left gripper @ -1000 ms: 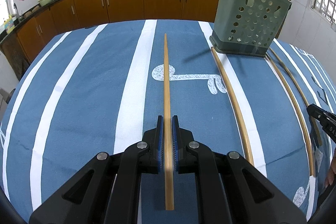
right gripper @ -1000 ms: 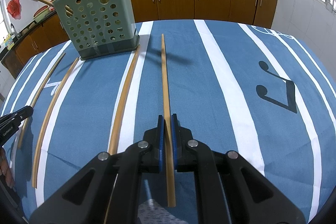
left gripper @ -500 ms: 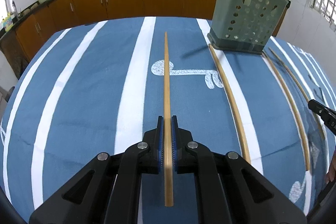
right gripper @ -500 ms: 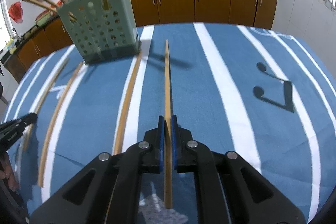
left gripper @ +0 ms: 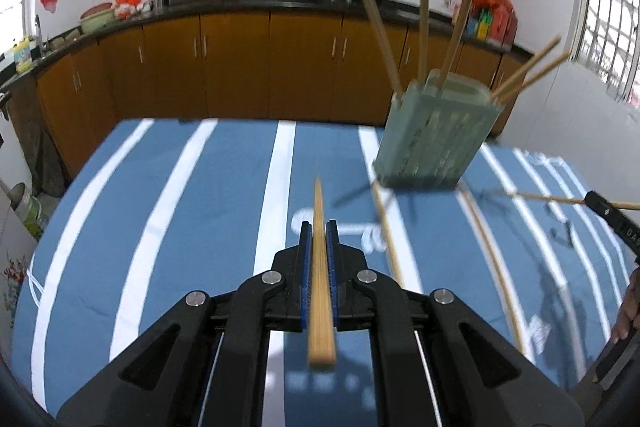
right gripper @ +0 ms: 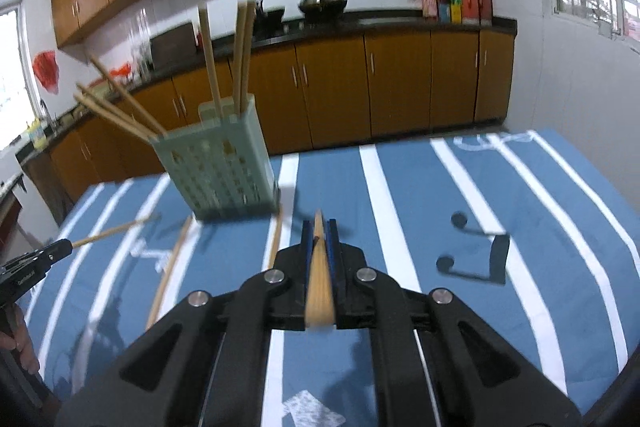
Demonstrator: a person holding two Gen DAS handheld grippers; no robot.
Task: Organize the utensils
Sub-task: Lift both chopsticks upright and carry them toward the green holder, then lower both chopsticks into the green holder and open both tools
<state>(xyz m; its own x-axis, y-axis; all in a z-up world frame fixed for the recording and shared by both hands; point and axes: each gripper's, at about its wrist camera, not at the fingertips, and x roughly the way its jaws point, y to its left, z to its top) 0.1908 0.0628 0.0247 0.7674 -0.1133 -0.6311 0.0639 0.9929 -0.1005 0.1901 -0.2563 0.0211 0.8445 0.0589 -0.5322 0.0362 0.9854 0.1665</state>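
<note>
Left gripper (left gripper: 319, 227) pinches one chopstick (left gripper: 320, 291); right gripper (right gripper: 319, 225) pinches another chopstick (right gripper: 319, 283). Green holder (left gripper: 434, 139) stands at one o'clock of the left gripper.

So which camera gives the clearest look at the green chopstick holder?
The right wrist view: the green holder shows a broad perforated face with its rows of holes readable and the chopsticks standing in it. In the left wrist view the holder is motion-blurred, so its holes smear into streaks.

The left gripper (left gripper: 319, 227) and right gripper (right gripper: 319, 225) are showing black angular bodies, blue-lined fingers (left gripper: 305, 251), and silver screws (left gripper: 269, 277).
</note>
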